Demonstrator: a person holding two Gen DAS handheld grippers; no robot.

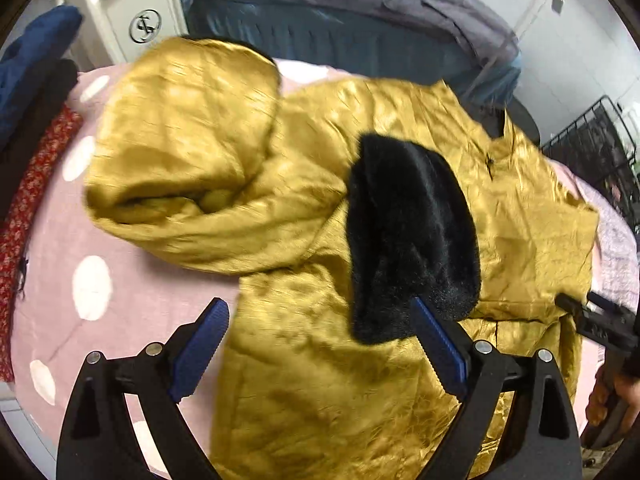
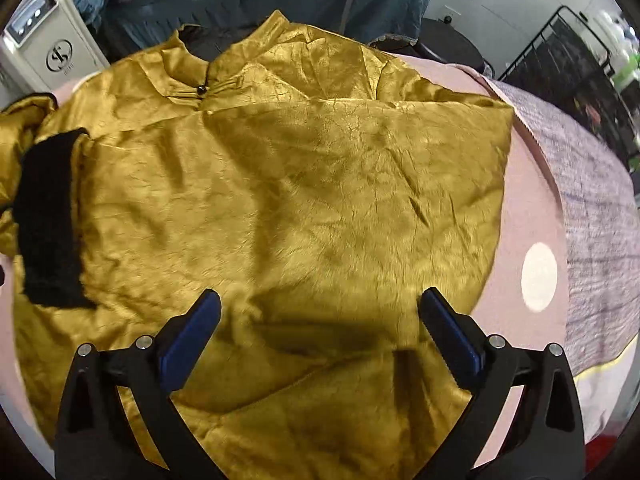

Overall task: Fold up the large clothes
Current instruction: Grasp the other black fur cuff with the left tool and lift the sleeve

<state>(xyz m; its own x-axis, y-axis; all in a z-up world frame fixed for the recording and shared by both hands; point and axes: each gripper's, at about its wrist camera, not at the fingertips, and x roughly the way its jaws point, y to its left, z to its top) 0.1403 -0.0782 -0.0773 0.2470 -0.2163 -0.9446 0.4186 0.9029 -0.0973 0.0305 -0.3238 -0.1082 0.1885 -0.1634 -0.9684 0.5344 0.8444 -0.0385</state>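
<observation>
Across the middle of both frames lies the gold jacket [image 1: 320, 380] [image 2: 300, 208], a large shiny garment with many fine creases, spread on a pink cover with white dots [image 1: 92, 288] [image 2: 536, 276]. Its collar with one small dark button [image 2: 201, 89] sits in the upper left part of the right wrist view. One sleeve is folded over the body, and its black fur cuff [image 1: 408, 236] [image 2: 48, 220] rests on the gold cloth, in the centre right of the left wrist view and at the left edge of the right wrist view. The rest of that sleeve makes a thick puffy roll in the upper left of the left wrist view.

At the bottom of the left wrist view the left gripper [image 1: 320, 344] has its blue fingers [image 1: 200, 352] wide apart; they hold nothing, and the right one overlaps the lower edge of the cuff in the picture. At the bottom of the right wrist view the right gripper [image 2: 320, 332] is also spread wide above the lower part of the jacket, with nothing clamped. The right gripper appears also at the right edge of the left wrist view, with a hand [image 1: 612, 396] on it.

Behind the jacket are a white appliance [image 1: 128, 4] [image 2: 44, 48] in the upper left, blue and grey bedding [image 1: 340, 12] along the top, and a black wire rack [image 1: 592, 152] [image 2: 568, 52] at the right.
</observation>
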